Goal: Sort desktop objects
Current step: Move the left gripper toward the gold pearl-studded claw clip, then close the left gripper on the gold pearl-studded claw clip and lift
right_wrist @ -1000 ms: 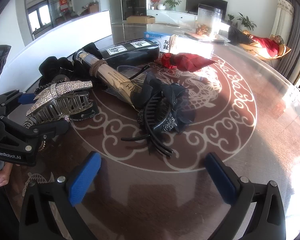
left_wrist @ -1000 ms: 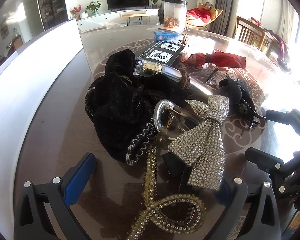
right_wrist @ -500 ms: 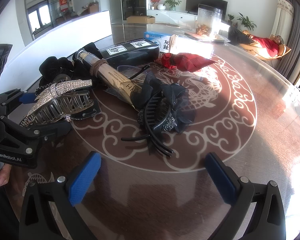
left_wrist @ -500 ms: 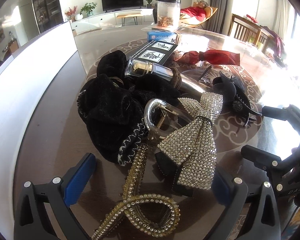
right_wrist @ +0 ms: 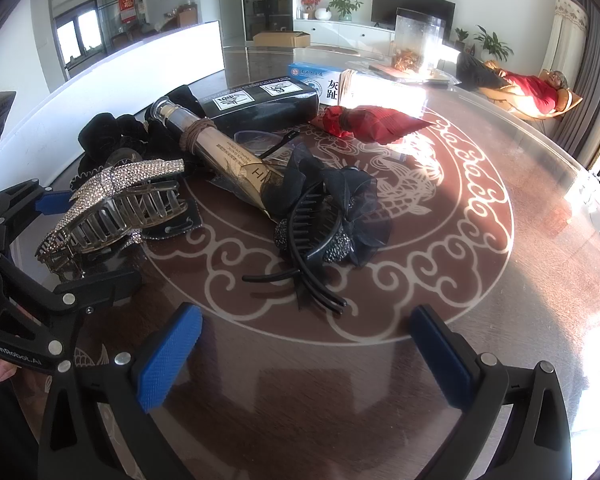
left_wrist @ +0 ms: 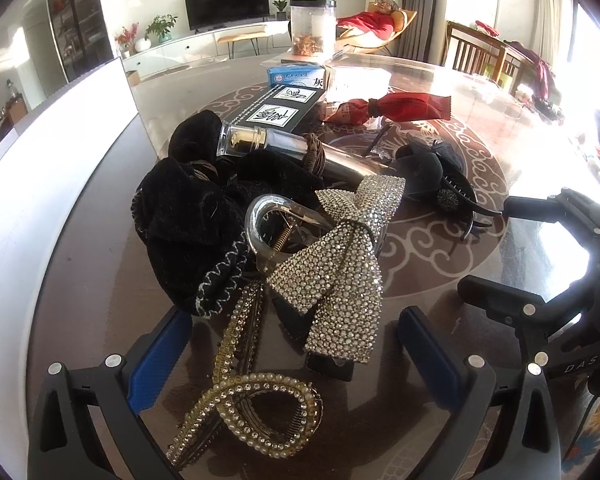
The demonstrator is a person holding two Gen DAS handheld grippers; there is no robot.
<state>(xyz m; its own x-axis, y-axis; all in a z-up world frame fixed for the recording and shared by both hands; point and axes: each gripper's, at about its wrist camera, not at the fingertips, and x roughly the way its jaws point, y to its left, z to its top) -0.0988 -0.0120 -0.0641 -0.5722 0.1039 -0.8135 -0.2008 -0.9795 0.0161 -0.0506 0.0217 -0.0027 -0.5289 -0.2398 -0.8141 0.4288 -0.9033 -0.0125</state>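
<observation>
- Left wrist view: the left gripper [left_wrist: 292, 356] is seen with jaws spread and nothing held, poised over a gold pearl-studded looped hair clip [left_wrist: 244, 412]. Just beyond it, a silver rhinestone bow claw clip [left_wrist: 340, 276] lies against a black velvet scrunchie [left_wrist: 192, 216].
- Right wrist view: the right gripper [right_wrist: 304, 356] is likewise spread and holds nothing, above the dark patterned counter [right_wrist: 440, 264]. A black gauze flower hair clip [right_wrist: 332, 220] leans against a clear tube bottle [right_wrist: 220, 152].
- Nothing appears sorted; the whole pile is judged left to do.

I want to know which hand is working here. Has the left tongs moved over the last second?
Yes. In the right wrist view, the left tongs carrying the rhinestone bow clip have drifted right, toward the black flower clip, while the table's white pattern stays fixed.
</observation>
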